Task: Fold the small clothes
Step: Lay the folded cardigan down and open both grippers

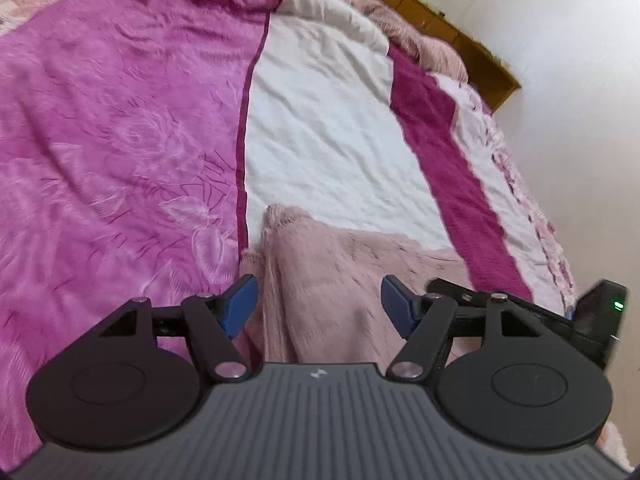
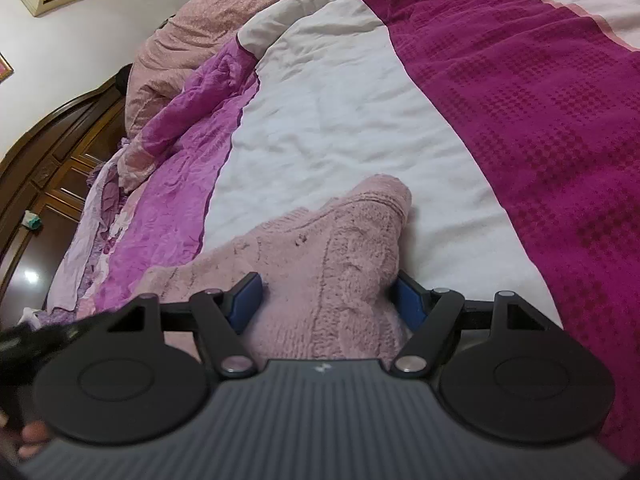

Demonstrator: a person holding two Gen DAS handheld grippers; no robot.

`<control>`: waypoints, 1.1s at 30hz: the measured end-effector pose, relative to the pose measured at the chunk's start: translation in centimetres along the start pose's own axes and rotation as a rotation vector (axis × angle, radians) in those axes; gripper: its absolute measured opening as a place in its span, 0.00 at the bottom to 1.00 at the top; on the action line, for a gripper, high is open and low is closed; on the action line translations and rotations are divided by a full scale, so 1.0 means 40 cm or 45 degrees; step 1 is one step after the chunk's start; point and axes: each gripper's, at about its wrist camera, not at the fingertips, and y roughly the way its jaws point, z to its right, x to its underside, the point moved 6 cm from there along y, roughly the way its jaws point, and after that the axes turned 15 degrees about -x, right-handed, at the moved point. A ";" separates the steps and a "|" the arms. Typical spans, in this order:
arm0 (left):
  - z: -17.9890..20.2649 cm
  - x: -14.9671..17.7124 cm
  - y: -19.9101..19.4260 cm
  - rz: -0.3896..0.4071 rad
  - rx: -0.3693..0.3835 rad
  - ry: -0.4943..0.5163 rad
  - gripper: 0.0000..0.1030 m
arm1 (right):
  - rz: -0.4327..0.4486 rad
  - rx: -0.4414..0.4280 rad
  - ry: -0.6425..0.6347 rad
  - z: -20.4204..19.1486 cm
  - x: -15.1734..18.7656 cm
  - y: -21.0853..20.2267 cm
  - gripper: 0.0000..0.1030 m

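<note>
A small pale pink knitted sweater lies on the bed, partly on the white sheet. My left gripper is open just above it, with its blue fingers apart on either side of a raised fold. In the right wrist view the sweater bunches up between the blue fingers of my right gripper, which is open wide; the knit touches or covers the right fingertip. The right gripper's body also shows at the right edge of the left wrist view.
The bed carries a white sheet, a pink floral quilt on the left and a magenta woven blanket on the right. A dark wooden headboard and crumpled bedding lie at the far end. A white wall borders the bed.
</note>
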 end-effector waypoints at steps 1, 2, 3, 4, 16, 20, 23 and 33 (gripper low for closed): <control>-0.002 -0.004 0.031 -0.030 -0.024 0.004 0.71 | 0.000 -0.005 0.002 0.000 -0.001 0.000 0.71; -0.005 -0.007 0.058 -0.056 -0.044 0.002 0.71 | -0.002 -0.010 0.003 0.002 -0.001 0.001 0.71; -0.004 -0.007 0.081 -0.082 -0.052 0.000 0.72 | -0.003 -0.016 0.002 0.003 -0.002 0.000 0.71; -0.001 -0.006 0.097 -0.090 -0.049 0.000 0.73 | -0.003 -0.023 0.000 0.006 -0.003 0.002 0.70; 0.024 -0.004 0.050 0.123 -0.001 0.044 0.33 | 0.148 -0.141 -0.258 -0.098 -0.063 -0.019 0.21; 0.016 -0.007 0.110 0.086 -0.081 0.075 0.35 | 0.062 0.063 -0.193 -0.024 -0.062 0.032 0.21; 0.009 -0.007 0.107 0.067 -0.103 0.058 0.42 | 0.018 0.091 -0.180 -0.002 -0.049 0.036 0.27; 0.023 0.060 -0.108 0.074 -0.163 0.111 0.50 | 0.045 0.093 -0.273 -0.132 -0.025 -0.136 0.31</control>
